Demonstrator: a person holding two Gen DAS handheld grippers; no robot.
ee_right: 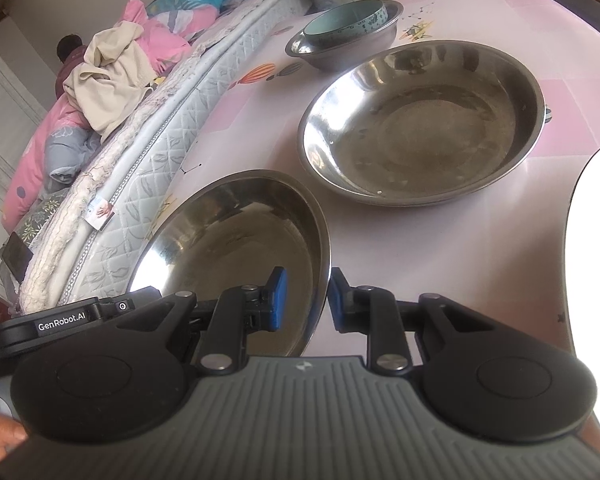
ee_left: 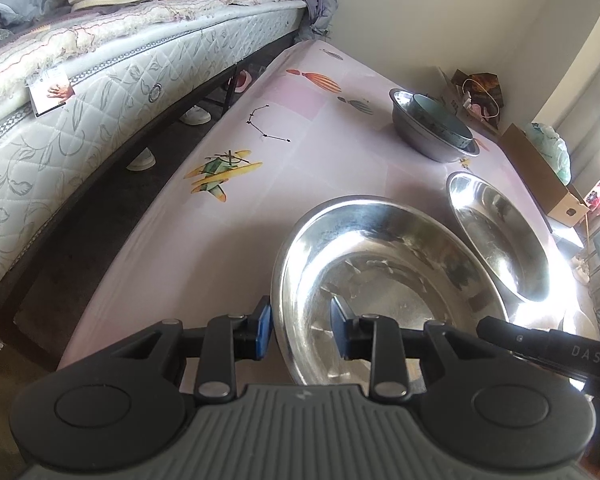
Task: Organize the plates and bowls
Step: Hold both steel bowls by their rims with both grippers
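The near steel plate (ee_left: 380,280) is straddled at its left rim by the left gripper (ee_left: 300,330) and at its right rim by the right gripper (ee_right: 306,300), jaws narrow; contact cannot be told. A second plate (ee_right: 424,120) lies beyond, a nested bowl (ee_right: 344,26) farthest on the table (ee_left: 228,208).

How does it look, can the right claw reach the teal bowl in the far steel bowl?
Probably not directly. The right claw sits open astride the rim of the near steel dish, and a second steel dish lies between it and the teal bowl. Above the dishes the way looks free.
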